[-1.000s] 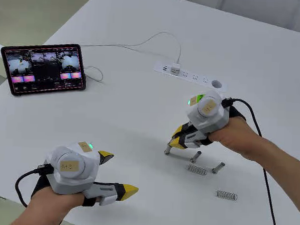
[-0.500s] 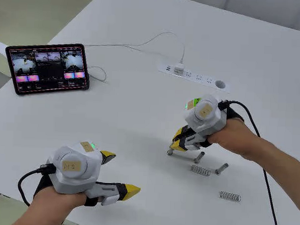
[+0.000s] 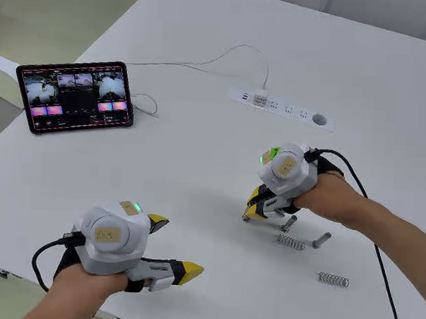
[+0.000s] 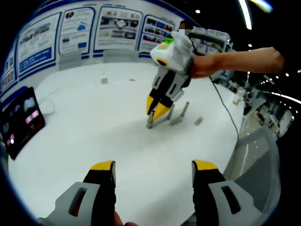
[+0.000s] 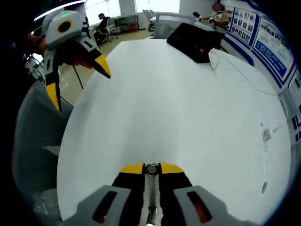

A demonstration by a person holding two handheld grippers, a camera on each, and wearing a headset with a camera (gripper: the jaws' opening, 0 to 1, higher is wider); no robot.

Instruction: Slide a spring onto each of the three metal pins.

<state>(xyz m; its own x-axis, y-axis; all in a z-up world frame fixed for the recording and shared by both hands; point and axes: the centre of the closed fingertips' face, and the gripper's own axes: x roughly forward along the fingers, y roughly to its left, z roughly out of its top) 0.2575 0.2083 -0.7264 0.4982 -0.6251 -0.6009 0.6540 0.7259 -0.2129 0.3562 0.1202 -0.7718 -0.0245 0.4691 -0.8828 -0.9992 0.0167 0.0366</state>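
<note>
Table point(image 3: 198, 166) first, white and smooth, carrying everything. Right gripper point(image 3: 252, 207) down toward the right edge, claw pinched on one metal pin point(image 3: 247, 216), lower end apparently resting on the top. Left gripper point(image 3: 175, 246) hovering by the near edge, claw spread, holding nothing. Second pin point(image 3: 289, 223) and third pin point(image 3: 321, 240) lying just beside the right gripper, one spring point(image 3: 290, 242) between them, another spring point(image 3: 333, 279) nearer the near edge.

Best now: raise the held pin clear, free end toward the left gripper. Pinch a spring lightly at mid-coil, line its mouth up with the pin's end, push straight. Any tilt, probably a snag; too hard a squeeze, likely a hop away.

No lip at the edges to stop a roll. Posters point(image 4: 75, 30) on the far wall. Tablet point(image 3: 76, 95) lit by the left edge; power strip point(image 3: 282, 108) along the far side.
</note>
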